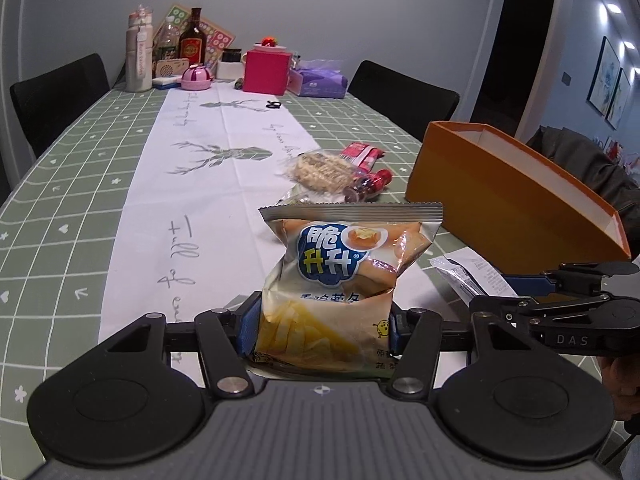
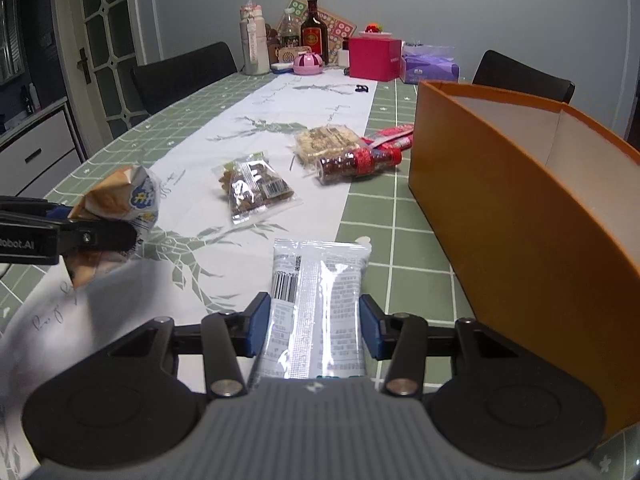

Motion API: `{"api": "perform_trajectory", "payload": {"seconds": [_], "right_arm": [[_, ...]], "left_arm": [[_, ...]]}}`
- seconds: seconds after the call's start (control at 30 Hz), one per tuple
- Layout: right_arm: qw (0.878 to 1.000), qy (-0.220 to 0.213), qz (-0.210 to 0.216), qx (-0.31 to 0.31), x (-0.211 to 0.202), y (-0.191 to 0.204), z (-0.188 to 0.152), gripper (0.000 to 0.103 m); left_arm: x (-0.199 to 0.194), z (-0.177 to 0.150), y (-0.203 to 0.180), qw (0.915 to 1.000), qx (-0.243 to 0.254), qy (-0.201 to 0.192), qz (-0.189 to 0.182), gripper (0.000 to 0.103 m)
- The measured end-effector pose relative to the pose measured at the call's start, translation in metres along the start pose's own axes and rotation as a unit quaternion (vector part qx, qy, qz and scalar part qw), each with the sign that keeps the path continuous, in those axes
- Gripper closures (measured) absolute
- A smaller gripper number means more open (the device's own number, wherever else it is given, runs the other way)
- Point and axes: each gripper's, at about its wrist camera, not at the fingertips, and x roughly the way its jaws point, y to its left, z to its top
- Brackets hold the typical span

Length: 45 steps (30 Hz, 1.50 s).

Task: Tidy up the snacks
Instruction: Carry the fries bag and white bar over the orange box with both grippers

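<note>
My left gripper (image 1: 324,326) is shut on a yellow chip bag (image 1: 340,280) and holds it upright above the table; the bag also shows in the right wrist view (image 2: 120,208). My right gripper (image 2: 314,326) is open around a silver snack packet (image 2: 320,300) that lies flat on the table, its blue pads (image 2: 256,328) a little apart from the packet's sides. The packet shows in the left wrist view (image 1: 468,272) too. The orange box (image 2: 520,220) stands open to the right. A nut bag (image 2: 256,188), a rice cracker pack (image 2: 324,140) and a red-capped jar (image 2: 360,162) lie farther up the table.
A red wrapper (image 2: 394,136) lies by the box. Bottles (image 2: 314,32), a pink box (image 2: 374,58) and a purple tissue pack (image 2: 428,66) crowd the far end. Black chairs (image 2: 184,72) flank the table. The right gripper's arm (image 1: 560,316) sits close beside my left gripper.
</note>
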Motion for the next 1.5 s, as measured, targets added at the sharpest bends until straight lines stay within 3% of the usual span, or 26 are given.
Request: {"api": "perform_trajectory", "payload": {"seconds": [0.37,0.67,1.03,1.33,1.5], "right_arm": [[0.998,-0.060,0.006,0.013,-0.057,-0.019,0.016,0.057],[0.994,-0.106,-0.014,0.030,-0.110,-0.053,0.020,0.057],[0.989,-0.127,-0.063,0.044,-0.143,-0.108,0.023,0.057],[0.987,-0.126,-0.075,0.070,-0.144,-0.154,0.041,0.057],[0.988,-0.109,-0.070,0.084,-0.129,-0.181,0.057,0.057]], "left_arm": [[0.000,0.024,-0.041,0.9985,0.045,-0.013,-0.028,0.037],[0.011,0.048,-0.087,0.9933,0.100,-0.021,-0.054,0.037],[0.032,0.081,-0.152,0.9787,0.168,-0.023,-0.115,0.037],[0.058,0.114,-0.191,0.9627,0.249,-0.009,-0.106,0.037],[0.074,0.125,-0.204,0.9569,0.265,0.019,-0.117,0.037]]}}
